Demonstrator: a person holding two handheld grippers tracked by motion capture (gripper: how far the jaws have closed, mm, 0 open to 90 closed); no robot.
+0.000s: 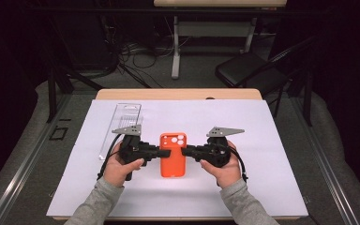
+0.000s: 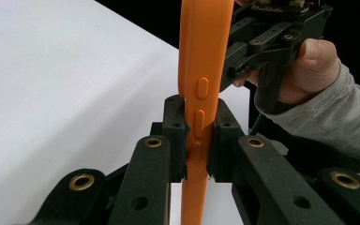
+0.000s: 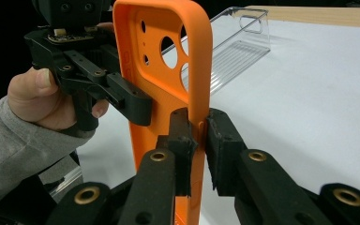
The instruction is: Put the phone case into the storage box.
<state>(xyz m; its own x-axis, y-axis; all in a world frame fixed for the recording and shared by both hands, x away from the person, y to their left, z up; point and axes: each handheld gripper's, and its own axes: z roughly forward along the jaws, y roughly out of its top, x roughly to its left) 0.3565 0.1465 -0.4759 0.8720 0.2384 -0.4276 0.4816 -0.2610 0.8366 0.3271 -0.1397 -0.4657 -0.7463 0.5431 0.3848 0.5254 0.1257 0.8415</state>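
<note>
An orange phone case (image 1: 172, 157) with round camera cut-outs is held between both grippers above the white sheet. My left gripper (image 1: 163, 152) is shut on its left long edge; in the left gripper view the pads squeeze the case (image 2: 199, 61) just beside its side buttons, at the left gripper (image 2: 198, 117). My right gripper (image 1: 185, 151) clamps the opposite long edge. In the right gripper view the right gripper (image 3: 201, 126) has a pad on each face of the case (image 3: 164, 93) rim. The left gripper (image 3: 138, 105) grips the far edge there.
A clear plastic tray (image 1: 122, 123) lies at the back left of the white sheet (image 1: 262, 154), also seen behind the case as the tray (image 3: 234, 47). The sheet covers a wooden table (image 1: 178, 93). A black folding chair (image 1: 248, 70) stands beyond the table.
</note>
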